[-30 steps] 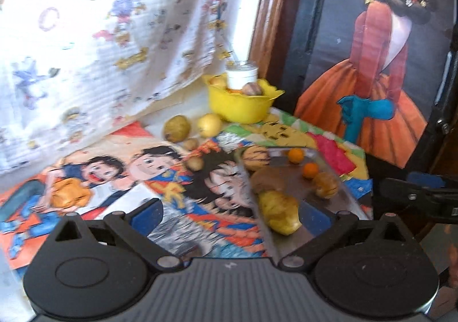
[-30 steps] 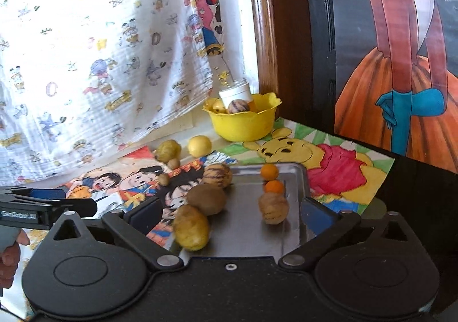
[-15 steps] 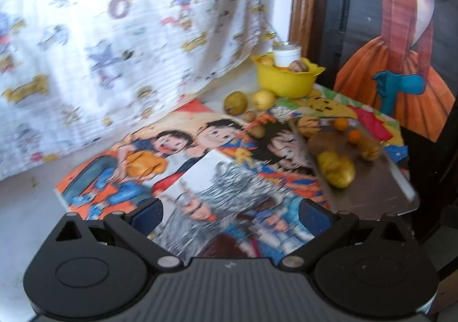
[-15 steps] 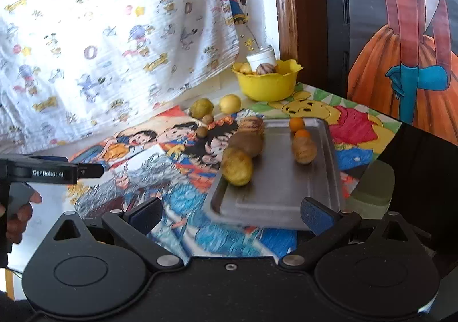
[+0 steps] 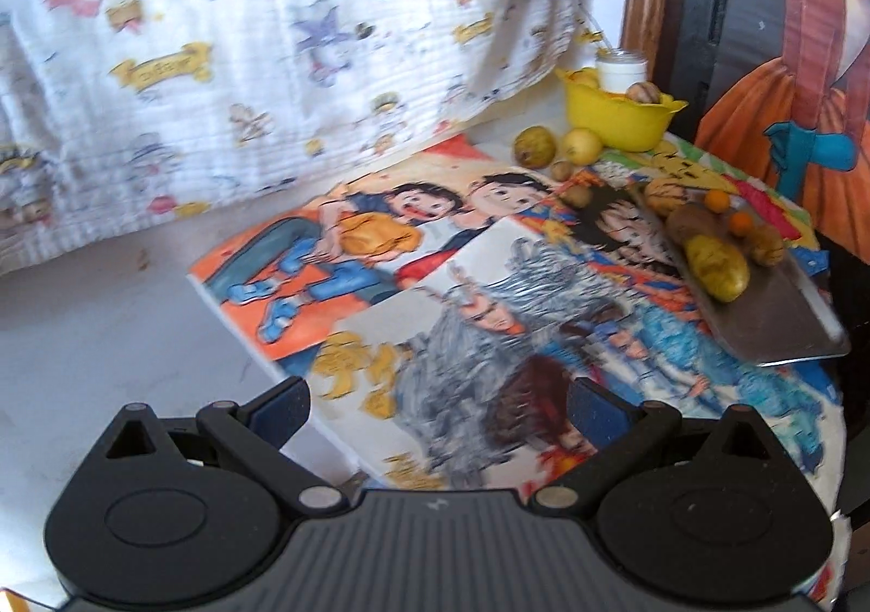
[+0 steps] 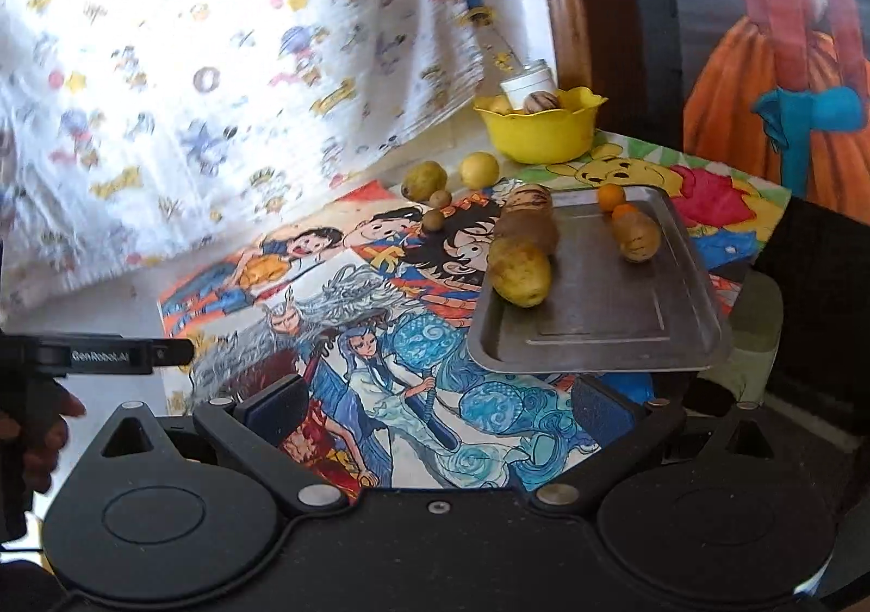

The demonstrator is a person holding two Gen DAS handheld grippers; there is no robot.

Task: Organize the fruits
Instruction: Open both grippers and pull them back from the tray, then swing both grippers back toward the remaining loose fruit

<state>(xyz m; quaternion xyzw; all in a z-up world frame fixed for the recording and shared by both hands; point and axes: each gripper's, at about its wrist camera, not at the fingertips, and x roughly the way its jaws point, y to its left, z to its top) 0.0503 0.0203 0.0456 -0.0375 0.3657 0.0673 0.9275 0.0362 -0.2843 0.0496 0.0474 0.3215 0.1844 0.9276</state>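
A metal tray [image 6: 609, 329] on the cartoon-print mat holds several fruits: a yellow-green one [image 6: 519, 270], a brown one [image 6: 530, 229], a striped one [image 6: 527, 196], a tan one [image 6: 637, 237] and two small orange ones [image 6: 610, 194]. The tray also shows in the left wrist view [image 5: 772, 324]. A yellow bowl [image 6: 538, 128] with fruit and a white jar stands behind. Loose fruits [image 6: 424, 180] lie left of the bowl. My left gripper [image 5: 437, 408] and right gripper [image 6: 435, 408] are both open, empty and well short of the tray.
A printed white curtain [image 5: 272, 41] hangs at the back left. A painted panel of a woman in an orange dress [image 6: 772, 68] stands at the right. The left gripper's body [image 6: 98, 354] shows at the left edge of the right wrist view.
Both grippers have drawn back from the tray and fruits, which now look smaller and farther. The left view has swung left over the mat. Nothing was grasped.
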